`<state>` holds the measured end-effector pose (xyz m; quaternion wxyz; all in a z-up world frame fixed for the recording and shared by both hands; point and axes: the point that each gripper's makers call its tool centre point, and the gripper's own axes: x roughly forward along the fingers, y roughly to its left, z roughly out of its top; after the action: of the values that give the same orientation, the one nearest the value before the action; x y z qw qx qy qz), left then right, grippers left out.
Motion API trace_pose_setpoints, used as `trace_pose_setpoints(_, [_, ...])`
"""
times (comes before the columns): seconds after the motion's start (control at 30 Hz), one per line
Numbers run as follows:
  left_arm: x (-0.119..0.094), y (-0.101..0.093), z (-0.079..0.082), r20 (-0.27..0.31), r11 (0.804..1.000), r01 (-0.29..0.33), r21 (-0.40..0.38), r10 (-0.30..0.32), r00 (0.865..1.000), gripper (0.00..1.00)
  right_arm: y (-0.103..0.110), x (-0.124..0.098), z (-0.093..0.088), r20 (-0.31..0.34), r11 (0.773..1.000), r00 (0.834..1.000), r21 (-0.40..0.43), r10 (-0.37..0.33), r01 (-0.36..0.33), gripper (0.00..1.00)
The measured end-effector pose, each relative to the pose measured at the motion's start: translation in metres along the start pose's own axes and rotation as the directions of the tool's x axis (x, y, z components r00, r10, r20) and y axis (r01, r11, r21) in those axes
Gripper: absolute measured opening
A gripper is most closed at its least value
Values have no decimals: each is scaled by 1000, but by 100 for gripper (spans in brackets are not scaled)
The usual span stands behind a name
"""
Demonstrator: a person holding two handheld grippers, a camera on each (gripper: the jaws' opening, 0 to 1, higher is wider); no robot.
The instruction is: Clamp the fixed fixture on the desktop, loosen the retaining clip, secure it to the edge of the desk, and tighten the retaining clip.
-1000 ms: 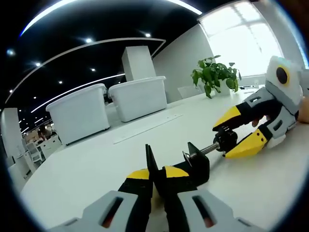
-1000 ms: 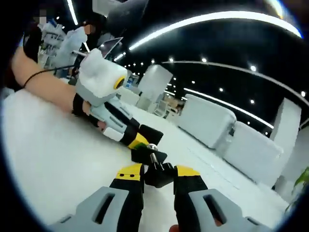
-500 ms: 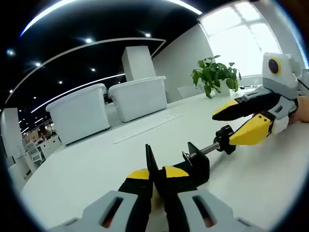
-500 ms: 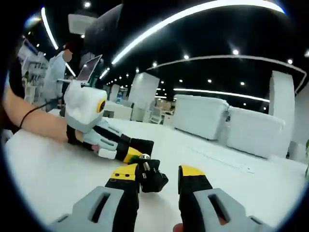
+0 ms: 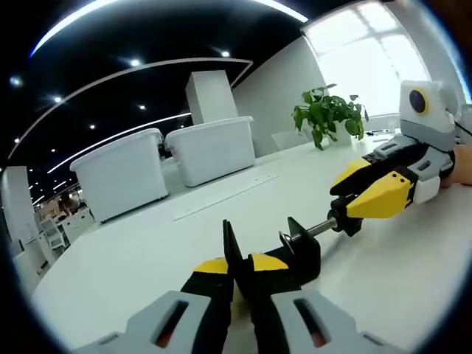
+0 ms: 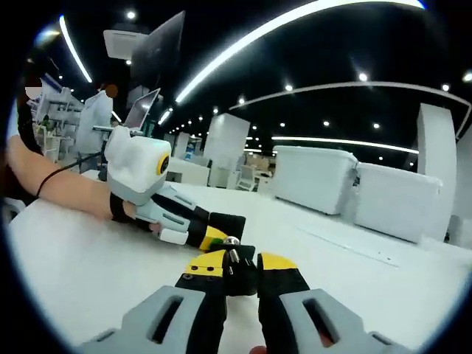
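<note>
Open-plan office interior: a long white desk (image 5: 147, 251) carrying two white storage bins (image 5: 122, 173), a potted plant (image 5: 328, 114) at its far edge beside a bright window (image 5: 369, 59), recessed ceiling lights (image 6: 295, 22), and distant workstations with chairs (image 6: 240, 175).

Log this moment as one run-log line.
stage: loosening clip | left tool: shut on clamp body | right tool: shut on screw knob | clamp: lying on white desk, not yet at edge

Blk clamp (image 5: 295, 251) on white desk (image 5: 133, 258); tools (image 5: 240, 267) blk w/ yellow tips.
</note>
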<state>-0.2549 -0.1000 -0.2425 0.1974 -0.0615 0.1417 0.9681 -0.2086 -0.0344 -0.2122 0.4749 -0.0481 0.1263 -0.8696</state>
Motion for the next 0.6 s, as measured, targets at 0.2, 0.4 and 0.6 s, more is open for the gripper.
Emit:
trace_pose_setpoints(0.2, [3,2,1,0,1000,-3,-2,3,1000,8,-2,1,1,2,999,1000,-40,-7,7,15])
trace_pose_setpoints(0.4, [3,2,2,-1,1000,-3,-2,3,1000,8,4,3,-4,-25,999,1000,-27,19,-19,26])
trace_pose_setpoints(0.6, [0,1,1,-1,1000,-7,-2,7,1000,8,2,4,-5,-21,998,1000,-61,3,-4,20])
